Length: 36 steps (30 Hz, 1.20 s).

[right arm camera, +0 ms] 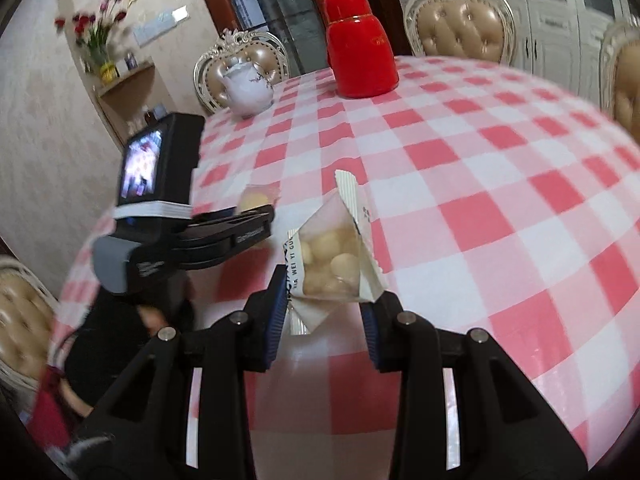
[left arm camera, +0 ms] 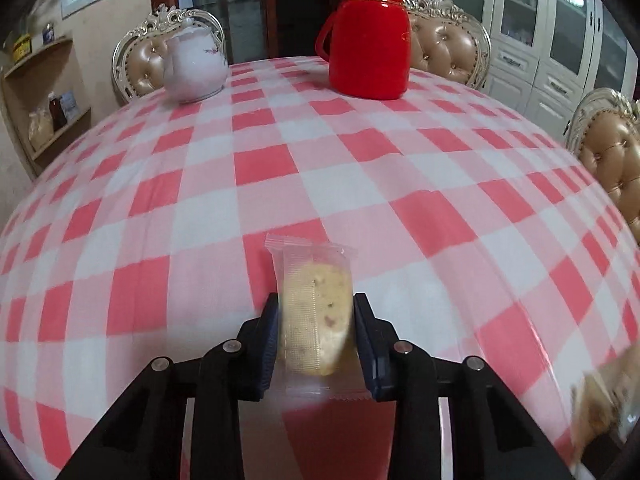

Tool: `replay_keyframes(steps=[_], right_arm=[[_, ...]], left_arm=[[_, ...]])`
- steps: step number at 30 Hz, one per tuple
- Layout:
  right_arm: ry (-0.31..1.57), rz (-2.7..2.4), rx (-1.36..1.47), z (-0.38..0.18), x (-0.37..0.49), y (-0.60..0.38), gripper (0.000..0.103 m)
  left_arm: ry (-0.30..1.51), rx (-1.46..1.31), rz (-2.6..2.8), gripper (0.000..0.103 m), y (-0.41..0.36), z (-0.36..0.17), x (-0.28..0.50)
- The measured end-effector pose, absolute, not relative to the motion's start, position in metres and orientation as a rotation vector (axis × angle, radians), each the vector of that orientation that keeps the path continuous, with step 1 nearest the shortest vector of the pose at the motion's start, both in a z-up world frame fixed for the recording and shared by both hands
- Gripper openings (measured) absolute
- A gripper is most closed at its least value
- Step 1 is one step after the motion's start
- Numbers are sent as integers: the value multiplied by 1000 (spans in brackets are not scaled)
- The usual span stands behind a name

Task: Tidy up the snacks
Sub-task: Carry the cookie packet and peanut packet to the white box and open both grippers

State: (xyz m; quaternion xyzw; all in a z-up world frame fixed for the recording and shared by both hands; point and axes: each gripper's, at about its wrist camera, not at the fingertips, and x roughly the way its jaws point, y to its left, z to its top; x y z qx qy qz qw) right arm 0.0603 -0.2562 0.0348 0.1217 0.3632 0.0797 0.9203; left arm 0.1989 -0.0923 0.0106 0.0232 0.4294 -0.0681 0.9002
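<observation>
A pale round biscuit in a clear wrapper [left arm camera: 314, 280] stands upright between my left gripper's [left arm camera: 318, 320] blue pads, which press on its sides just above the red-and-white checked tablecloth [left arm camera: 360, 168]. In the right wrist view my right gripper [right arm camera: 326, 296] is shut on a white packet with a clear window full of round pale nuts [right arm camera: 330, 264], held tilted over the table. My left gripper [right arm camera: 264, 216] appears there at the left with the biscuit [right arm camera: 256, 199] at its tip, a gloved hand holding it. The nut packet shows blurred at the left wrist view's lower right [left arm camera: 600, 404].
A red flask [left arm camera: 370, 40] and a white teapot [left arm camera: 196, 68] stand at the table's far edge. Padded ornate chairs [left arm camera: 448, 44] ring the table. Wall shelves are at the left and white cabinets at the right.
</observation>
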Motion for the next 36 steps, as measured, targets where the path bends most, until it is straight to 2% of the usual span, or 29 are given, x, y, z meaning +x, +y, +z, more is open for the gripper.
replay_keyframes(steps=[10,22,36], right_arm=[[714,91,53,38,52,-229,38],[666,212,-220,33,21,-140,38],[652,295,-287,31,-19,-87,38]], left_arm=[[792,-51,-59,36,-39,27,129],[694,-211,0,36,35,52,43],[622,-312,74,36,94,55,-41]])
